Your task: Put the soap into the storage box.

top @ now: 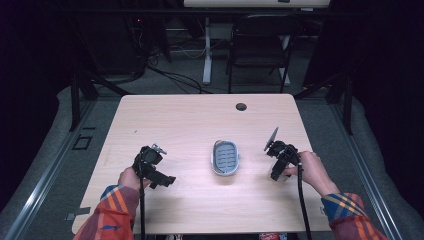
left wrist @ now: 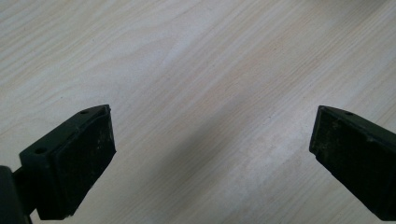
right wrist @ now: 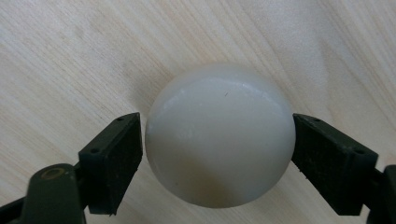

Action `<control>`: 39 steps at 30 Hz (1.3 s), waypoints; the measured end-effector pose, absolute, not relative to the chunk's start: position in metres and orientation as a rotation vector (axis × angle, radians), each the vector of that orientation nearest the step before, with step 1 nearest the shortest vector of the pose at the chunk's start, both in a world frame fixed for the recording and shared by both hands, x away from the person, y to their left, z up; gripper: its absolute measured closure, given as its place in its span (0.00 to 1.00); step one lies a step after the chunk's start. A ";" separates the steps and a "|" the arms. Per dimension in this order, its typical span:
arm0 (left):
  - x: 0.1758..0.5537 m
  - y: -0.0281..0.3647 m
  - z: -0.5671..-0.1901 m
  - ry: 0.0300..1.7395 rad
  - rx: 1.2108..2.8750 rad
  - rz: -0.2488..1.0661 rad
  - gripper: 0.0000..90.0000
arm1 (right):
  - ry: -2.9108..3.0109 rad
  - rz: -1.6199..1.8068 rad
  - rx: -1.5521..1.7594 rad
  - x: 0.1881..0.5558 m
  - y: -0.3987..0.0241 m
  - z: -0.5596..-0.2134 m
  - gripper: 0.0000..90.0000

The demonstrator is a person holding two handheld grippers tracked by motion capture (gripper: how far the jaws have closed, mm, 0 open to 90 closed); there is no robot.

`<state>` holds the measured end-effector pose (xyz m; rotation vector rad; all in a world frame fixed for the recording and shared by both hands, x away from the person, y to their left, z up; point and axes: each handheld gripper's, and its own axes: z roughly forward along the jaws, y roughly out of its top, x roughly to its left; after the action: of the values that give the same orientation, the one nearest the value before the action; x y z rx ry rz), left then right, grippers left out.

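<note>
No readable text, label, brand, number or sign found — none on bench (top: 200,115), none on grey tray (top: 225,157), none on white ball (right wrist: 219,135) — nothing legible.

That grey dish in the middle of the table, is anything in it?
Empty: the high view shows the grey dish with its ribbed bottom bare.

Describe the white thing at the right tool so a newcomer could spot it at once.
On the pale wooden table, look right of the grey slotted dish in the middle. The right tool has its pads against a smooth white rounded soap bar, the table's one glossy white thing.
</note>
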<state>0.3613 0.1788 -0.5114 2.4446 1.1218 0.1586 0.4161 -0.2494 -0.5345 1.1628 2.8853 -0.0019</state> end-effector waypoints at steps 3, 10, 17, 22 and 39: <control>0.361 0.179 -0.511 1.122 2.445 0.159 0.00 | 2.879 -0.015 1.160 0.417 -0.249 -0.535 0.25; 0.361 0.179 -0.512 1.122 2.444 0.161 0.00 | 2.877 -0.032 1.159 0.417 -0.248 -0.535 0.27; 0.361 0.179 -0.512 1.122 2.446 0.158 0.00 | 2.874 -0.030 1.158 0.416 -0.248 -0.531 0.27; 0.361 0.179 -0.512 1.123 2.445 0.160 0.00 | 2.874 -0.036 1.144 0.416 -0.248 -0.526 0.27; 0.361 0.179 -0.511 1.127 2.443 0.166 0.00 | 2.872 -0.053 1.103 0.416 -0.238 -0.516 0.27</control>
<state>0.3608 0.1795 -0.5114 2.4434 1.1269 0.1664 0.4162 -0.2376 -0.5156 1.1035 2.8724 -0.0532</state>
